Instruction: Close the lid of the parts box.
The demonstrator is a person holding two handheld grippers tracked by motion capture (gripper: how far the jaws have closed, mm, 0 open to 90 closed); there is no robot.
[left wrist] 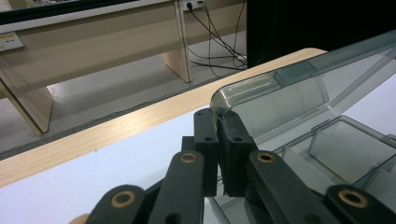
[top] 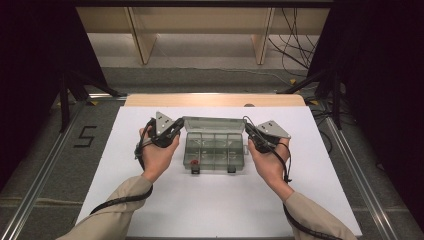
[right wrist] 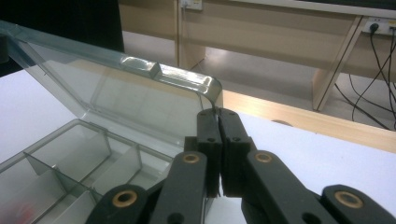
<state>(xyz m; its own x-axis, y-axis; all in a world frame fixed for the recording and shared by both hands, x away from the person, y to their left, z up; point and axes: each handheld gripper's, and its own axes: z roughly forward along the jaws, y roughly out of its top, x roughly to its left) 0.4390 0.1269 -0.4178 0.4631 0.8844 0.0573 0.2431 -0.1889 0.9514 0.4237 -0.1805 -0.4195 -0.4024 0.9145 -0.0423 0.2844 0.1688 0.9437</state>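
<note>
A clear plastic compartment box (top: 214,148) sits open near the far edge of the white worktop (top: 220,200), about midway between its left and right edges. The left gripper (left wrist: 218,122) is clamped on the raised lid (left wrist: 299,88) at its left corner. The right gripper (right wrist: 217,120) pinches the lid's right corner.

A clear, smoky plastic organiser box (top: 214,149) sits on the white table mat (top: 150,210). Its hinged lid (top: 214,123) stands raised at the box's far edge, leaving the divided compartments open.
</note>
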